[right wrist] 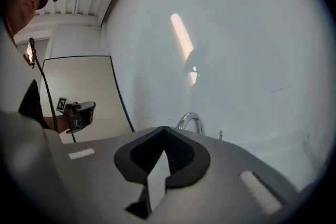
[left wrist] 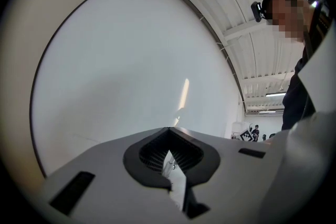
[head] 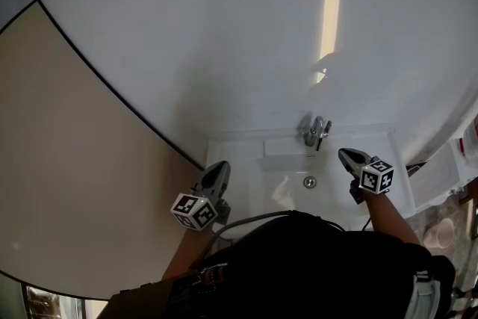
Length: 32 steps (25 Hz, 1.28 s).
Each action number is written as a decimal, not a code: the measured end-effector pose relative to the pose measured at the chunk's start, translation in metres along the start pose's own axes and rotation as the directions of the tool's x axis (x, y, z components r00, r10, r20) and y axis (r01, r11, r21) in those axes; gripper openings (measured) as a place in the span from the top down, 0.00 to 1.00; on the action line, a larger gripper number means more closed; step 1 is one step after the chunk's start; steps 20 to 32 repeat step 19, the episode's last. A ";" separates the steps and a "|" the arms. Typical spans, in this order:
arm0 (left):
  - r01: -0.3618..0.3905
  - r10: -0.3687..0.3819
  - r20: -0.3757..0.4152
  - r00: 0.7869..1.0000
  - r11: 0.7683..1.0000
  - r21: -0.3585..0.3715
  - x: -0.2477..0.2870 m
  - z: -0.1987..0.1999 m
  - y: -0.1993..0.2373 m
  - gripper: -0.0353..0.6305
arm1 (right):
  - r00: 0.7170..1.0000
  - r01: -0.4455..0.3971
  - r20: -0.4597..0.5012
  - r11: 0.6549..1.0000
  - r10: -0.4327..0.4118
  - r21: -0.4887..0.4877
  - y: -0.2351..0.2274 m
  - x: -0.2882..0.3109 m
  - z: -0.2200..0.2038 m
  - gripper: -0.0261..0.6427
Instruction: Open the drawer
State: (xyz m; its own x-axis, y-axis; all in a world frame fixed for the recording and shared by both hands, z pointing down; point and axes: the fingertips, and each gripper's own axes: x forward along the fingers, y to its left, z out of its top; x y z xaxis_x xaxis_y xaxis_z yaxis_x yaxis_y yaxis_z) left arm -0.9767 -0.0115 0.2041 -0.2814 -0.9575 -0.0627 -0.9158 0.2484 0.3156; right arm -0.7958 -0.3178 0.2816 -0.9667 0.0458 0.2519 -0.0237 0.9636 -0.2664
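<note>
No view shows the drawer; in the head view the person's dark torso point(head: 299, 265) covers the sink's point(head: 239, 149) front edge. The left gripper point(head: 217, 174) at the sink's left rim and the right gripper point(head: 351, 158) over its right part both have jaws pressed together on nothing. Only the head view shows the drain point(head: 309, 181); the right gripper view shows the faucet point(right wrist: 190, 120) just past its jaws.

tap point(head: 317, 132) behind drain point(head: 309, 181) in sink point(head: 278, 162) | left gripper point(head: 218, 174) at sink's left edge | right gripper point(head: 349, 158) at its right

The left gripper point(left wrist: 169, 129) has its jaws together with nothing between them, facing a white wall point(left wrist: 131, 71) with a pale light streak point(left wrist: 184, 93); a person point(left wrist: 296, 99) stands at the right edge.
</note>
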 end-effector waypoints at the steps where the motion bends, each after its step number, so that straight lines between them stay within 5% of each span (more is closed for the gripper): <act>1: -0.003 0.003 -0.006 1.000 1.000 -0.006 0.000 -0.003 0.002 0.95 | 1.000 0.004 -0.004 1.000 -0.004 -0.003 -0.001 -0.001 -0.002 0.96; 32: 0.005 -0.006 -0.022 1.000 1.000 -0.016 0.000 -0.008 0.011 0.95 | 1.000 0.015 -0.023 1.000 -0.015 -0.016 0.002 0.005 -0.010 0.96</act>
